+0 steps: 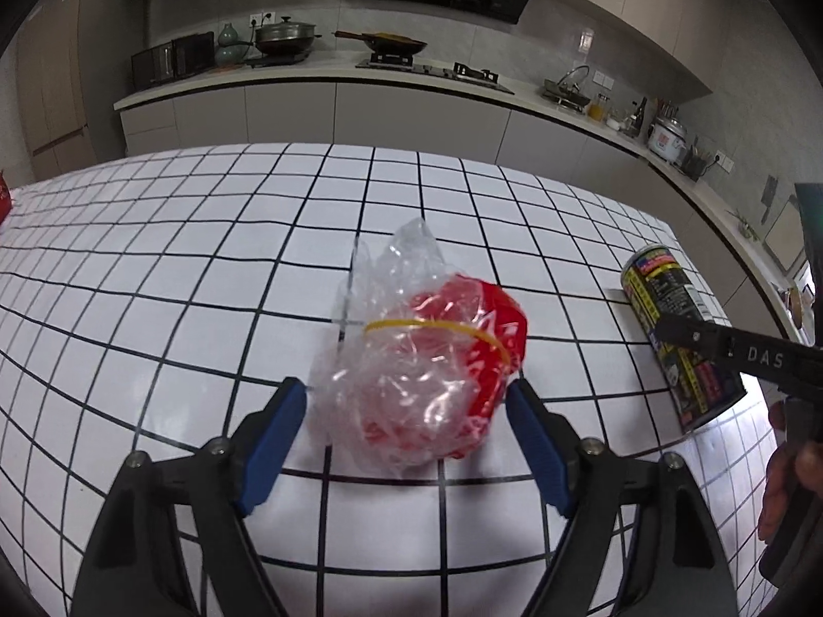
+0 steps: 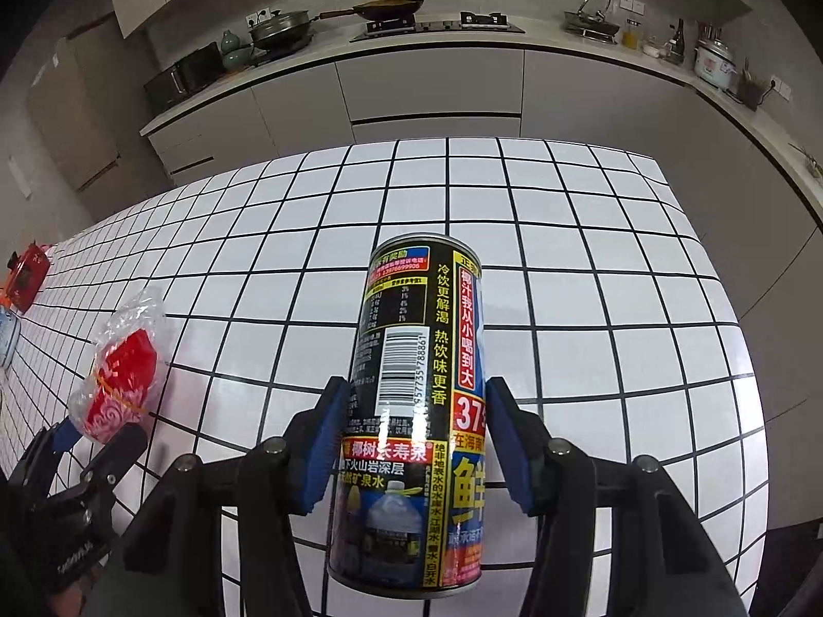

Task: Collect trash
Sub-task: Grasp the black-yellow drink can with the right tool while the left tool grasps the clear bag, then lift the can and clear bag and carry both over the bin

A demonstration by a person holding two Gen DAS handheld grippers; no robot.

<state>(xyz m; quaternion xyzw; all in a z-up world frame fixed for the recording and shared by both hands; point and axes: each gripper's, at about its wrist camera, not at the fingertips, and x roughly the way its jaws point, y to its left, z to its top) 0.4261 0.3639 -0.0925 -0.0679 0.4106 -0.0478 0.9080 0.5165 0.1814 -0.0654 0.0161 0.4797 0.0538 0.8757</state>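
A crumpled clear plastic bag (image 1: pixel 411 385) with red packaging inside and a yellow rubber band around it lies on the white tiled table (image 1: pixel 180 267). My left gripper (image 1: pixel 404 396) straddles it, blue pads close beside both flanks, without visibly squeezing it. To the right, a tall black drink can (image 2: pixel 411 334) with yellow and red print stands upright between the blue pads of my right gripper (image 2: pixel 411 411), and both pads press on its sides. In the left wrist view the can (image 1: pixel 653 288) shows near the table's right edge. The bag (image 2: pixel 123 375) appears at the left of the right wrist view.
A red object (image 2: pixel 25 272) and a white-and-blue item (image 2: pixel 7 339) sit at the table's far left. The table's right edge (image 2: pixel 740 334) drops off near the can. A kitchen counter (image 1: pixel 308 77) with pans and appliances runs behind. A hand (image 1: pixel 792 473) grips the right tool.
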